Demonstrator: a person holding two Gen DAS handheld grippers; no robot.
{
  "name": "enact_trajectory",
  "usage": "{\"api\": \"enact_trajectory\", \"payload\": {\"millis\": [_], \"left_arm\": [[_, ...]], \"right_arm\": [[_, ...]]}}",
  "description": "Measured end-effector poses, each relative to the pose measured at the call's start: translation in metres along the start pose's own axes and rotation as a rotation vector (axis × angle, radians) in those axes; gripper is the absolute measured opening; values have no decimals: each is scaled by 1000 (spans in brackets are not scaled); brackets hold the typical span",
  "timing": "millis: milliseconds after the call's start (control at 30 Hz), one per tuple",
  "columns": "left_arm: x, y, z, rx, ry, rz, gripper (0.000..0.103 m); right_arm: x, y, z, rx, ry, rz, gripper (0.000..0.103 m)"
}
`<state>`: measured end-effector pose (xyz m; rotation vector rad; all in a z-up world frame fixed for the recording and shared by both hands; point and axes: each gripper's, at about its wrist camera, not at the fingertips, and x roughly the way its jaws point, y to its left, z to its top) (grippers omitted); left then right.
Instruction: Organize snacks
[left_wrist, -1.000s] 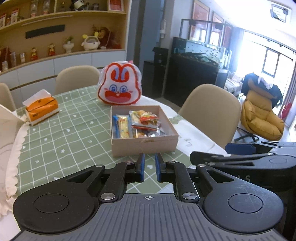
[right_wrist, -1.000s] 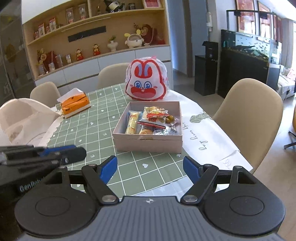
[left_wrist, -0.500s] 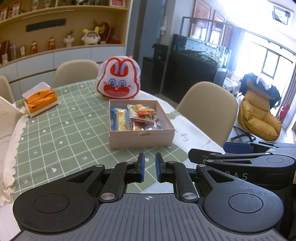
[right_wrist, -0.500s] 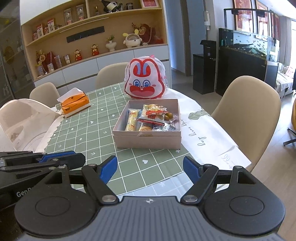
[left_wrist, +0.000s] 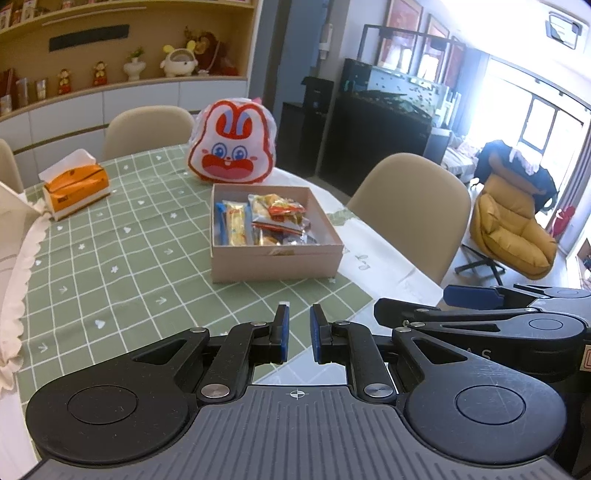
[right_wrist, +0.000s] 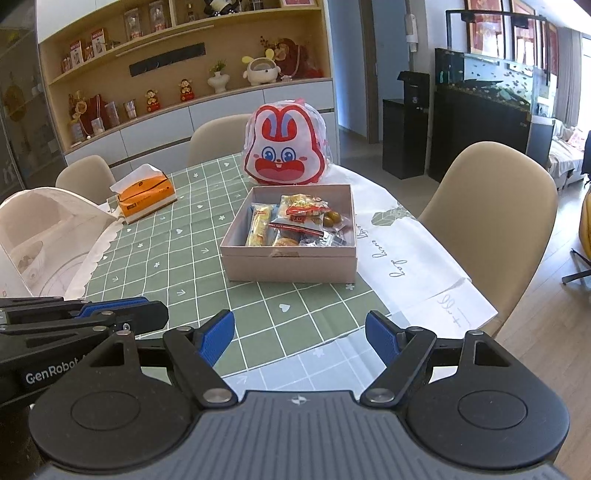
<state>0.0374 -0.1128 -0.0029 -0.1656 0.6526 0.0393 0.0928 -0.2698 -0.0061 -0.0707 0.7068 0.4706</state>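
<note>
Snack packets (right_wrist: 295, 223) lie heaped in an open pale cardboard box (right_wrist: 291, 264) on the green checked tablecloth (right_wrist: 184, 258), out ahead of both grippers and well apart from them. At the box's left a long yellow bar in a clear wrapper (left_wrist: 236, 225) lies lengthwise, a blue-edged packet against the wall beside it; to the right, a red-and-yellow sachet (left_wrist: 286, 212) lies on top of other crinkled film packets, with some small dark green round pieces (right_wrist: 332, 218) near the far right corner. All of it looks light, soft-walled and slippery: film that will buckle and slide under the pads, with contents that may crush. Likely best hold is across a packet's narrow width or on a sealed end seam, top packet first; the bar probably wants a pinch mid-length. The box itself looks stiff but light and may skate on the cloth if nudged. Just behind the box stands a rabbit-face bag (right_wrist: 284, 147), red and white, upright, its base close to the box's far wall. Further left, an orange tissue box (right_wrist: 146, 194); a white mesh food cover (right_wrist: 44, 236) at the left edge. Left gripper (left_wrist: 297, 334): jaws clenched almost together, nothing between them. Right gripper (right_wrist: 299, 339): jaws spread wide, empty, poised over the table's near edge. Beige chairs (right_wrist: 495, 218) ring the table.
</note>
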Motion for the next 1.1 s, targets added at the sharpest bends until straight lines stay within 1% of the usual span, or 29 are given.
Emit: {"api": "enact_trajectory", "payload": {"millis": [767,1033,1100], "left_arm": [[7,3,-2,-8,20,-5,16],[17,9,-3,-7,23,15,16],[23,16,-1,-40,43,31,16]], "right_arm": [[5,-1,0,4,17,3,79],[15,-3,5,12,32,-9,79],[27,-6,5,6,39,-5,79]]}}
